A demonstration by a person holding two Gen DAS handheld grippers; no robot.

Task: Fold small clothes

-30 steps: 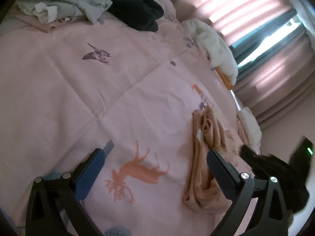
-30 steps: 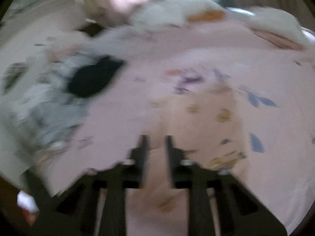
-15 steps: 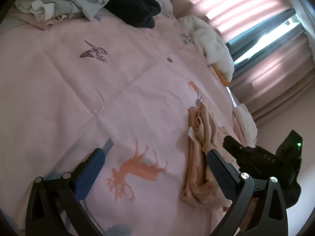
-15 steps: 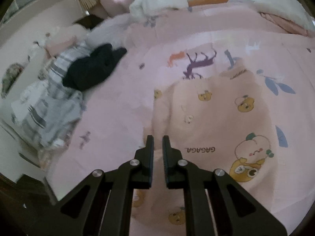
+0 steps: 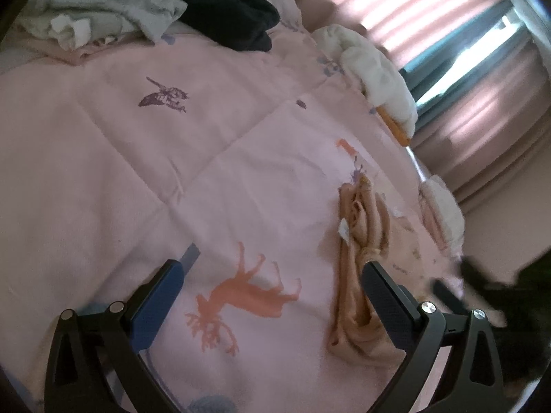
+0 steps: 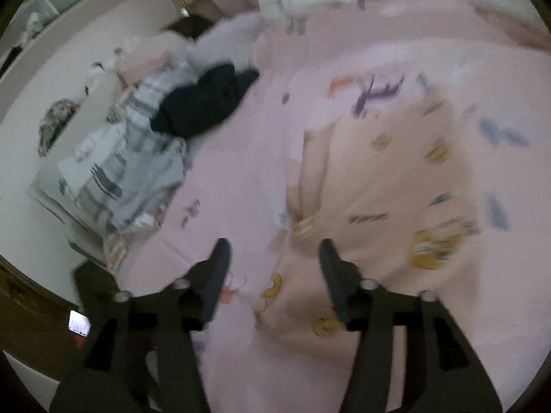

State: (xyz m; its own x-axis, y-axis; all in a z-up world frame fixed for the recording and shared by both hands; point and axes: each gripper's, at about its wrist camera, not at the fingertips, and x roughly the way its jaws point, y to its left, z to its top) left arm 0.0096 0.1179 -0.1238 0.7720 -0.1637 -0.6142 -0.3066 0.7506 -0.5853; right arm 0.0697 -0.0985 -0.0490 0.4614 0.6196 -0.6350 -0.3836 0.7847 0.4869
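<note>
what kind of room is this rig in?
Most likely a bedroom. The work surface is a bed: a pink quilted cover printed with deer and butterflies. Loose clothes are piled at its far side, a peach garment lies on it, and pink curtains cover a window beside it.

1. Pink bedspread (image 5: 144, 179) with butterfly and deer prints covers the bed.
2. Pink curtains (image 5: 406, 3) glow with striped daylight from the window (image 5: 461, 58).
3. White wall (image 6: 62, 79) on the far side.

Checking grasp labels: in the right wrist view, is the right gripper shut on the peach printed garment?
No: the right gripper stands open, its fingers apart above the peach printed garment.
</note>
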